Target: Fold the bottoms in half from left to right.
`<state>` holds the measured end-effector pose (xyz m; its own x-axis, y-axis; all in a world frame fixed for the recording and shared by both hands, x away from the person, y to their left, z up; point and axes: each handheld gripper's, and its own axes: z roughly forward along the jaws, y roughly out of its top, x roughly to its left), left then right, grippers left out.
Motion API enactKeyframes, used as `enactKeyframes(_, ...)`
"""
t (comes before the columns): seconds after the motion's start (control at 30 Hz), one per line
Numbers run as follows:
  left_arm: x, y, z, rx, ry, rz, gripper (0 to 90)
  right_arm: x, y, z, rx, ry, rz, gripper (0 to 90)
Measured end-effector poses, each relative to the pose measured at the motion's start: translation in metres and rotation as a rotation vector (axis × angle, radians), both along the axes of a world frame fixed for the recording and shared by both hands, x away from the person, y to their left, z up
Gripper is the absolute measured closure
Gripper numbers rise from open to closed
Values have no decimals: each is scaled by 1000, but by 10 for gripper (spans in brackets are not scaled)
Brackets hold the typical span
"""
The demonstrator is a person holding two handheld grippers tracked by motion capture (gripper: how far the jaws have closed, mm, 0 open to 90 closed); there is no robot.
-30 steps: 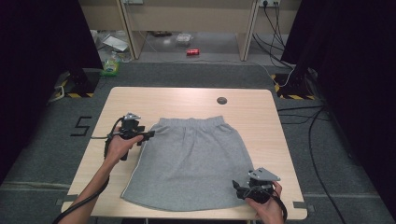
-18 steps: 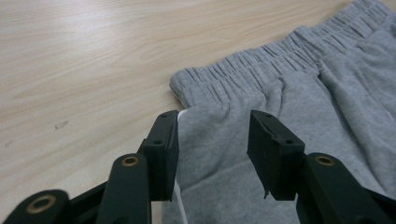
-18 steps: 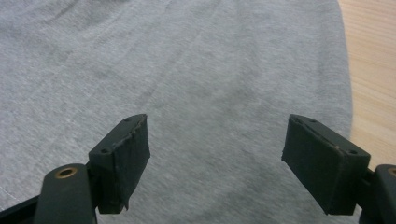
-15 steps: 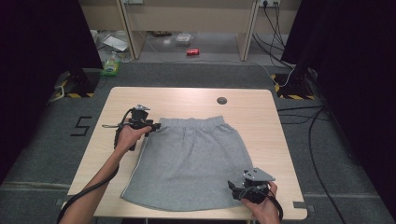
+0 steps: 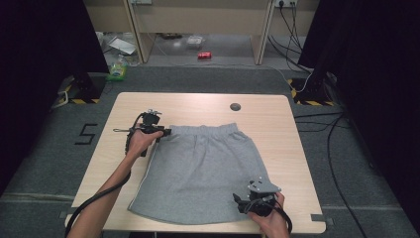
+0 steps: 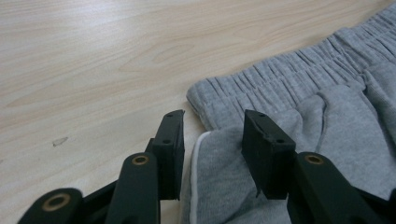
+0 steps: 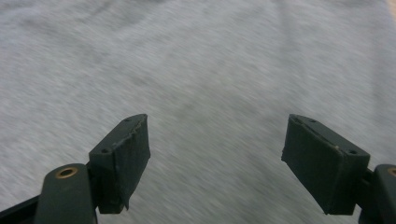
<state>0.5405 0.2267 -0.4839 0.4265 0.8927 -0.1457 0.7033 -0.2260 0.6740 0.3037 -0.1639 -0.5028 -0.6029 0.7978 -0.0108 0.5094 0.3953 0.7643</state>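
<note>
A grey garment (image 5: 198, 168) with an elastic waistband lies flat on the wooden table (image 5: 198, 106), waistband at the far side. My left gripper (image 5: 166, 132) is at the waistband's left corner. In the left gripper view its jaws (image 6: 212, 119) have just been closing and straddle a raised fold of the grey cloth (image 6: 224, 163) with a white edge; a gap still shows beside the pads. My right gripper (image 5: 238, 202) hovers over the garment's near right part by the hem, jaws wide apart above the cloth (image 7: 210, 70), nothing gripped (image 7: 217, 126).
A small dark round disc (image 5: 235, 106) sits in the tabletop near the far edge. The table's near edge runs just below my right hand. On the floor beyond lie a red can (image 5: 204, 55), a green bottle (image 5: 117, 69) and cables.
My left hand has moved right and farther away, onto the waistband's left corner. My right gripper has shifted slightly left over the hem.
</note>
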Motion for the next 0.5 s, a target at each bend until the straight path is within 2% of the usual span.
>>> enactKeyframes(0.2, 8, -8, 1, 22, 14, 3, 591, 2, 32, 5, 18, -11, 61, 227)
enactKeyframes(0.5, 16, -17, -10, 69, 48, 6, 592, 7, 60, 6, 21, -13, 106, 230)
